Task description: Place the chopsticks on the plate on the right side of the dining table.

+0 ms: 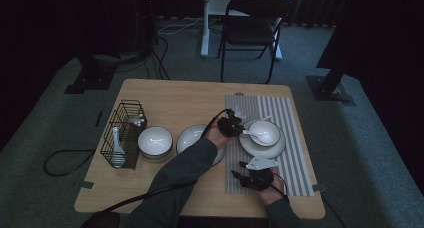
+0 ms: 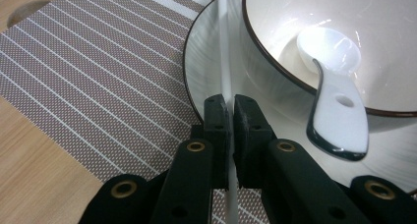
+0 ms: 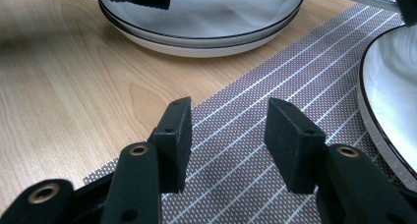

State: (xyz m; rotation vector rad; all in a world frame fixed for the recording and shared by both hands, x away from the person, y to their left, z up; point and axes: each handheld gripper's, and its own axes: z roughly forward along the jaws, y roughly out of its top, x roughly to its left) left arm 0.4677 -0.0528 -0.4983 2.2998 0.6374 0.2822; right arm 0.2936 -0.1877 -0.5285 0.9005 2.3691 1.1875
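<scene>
From the high view, your left gripper [image 1: 231, 124] reaches across the table [image 1: 165, 95] to the left edge of the plate [image 1: 252, 147] on the striped placemat [image 1: 295, 138], while your right gripper [image 1: 255, 178] rests on the near part of that mat, well apart from the plate. A bowl [image 1: 267, 130] with a white spoon [image 1: 252, 134] in it sits on the plate; further left stand a second plate [image 1: 192, 137], another bowl [image 1: 155, 140] and a wire basket [image 1: 122, 133]. In the left gripper view, your jaws are clenched on a thin white stick [image 2: 224, 62], which runs upright along the plate's rim beside the bowl [image 2: 275, 32] and spoon [image 2: 334, 96]. In the right gripper view, your jaws stand apart with nothing between them, over the mat's edge [image 3: 236, 130].
</scene>
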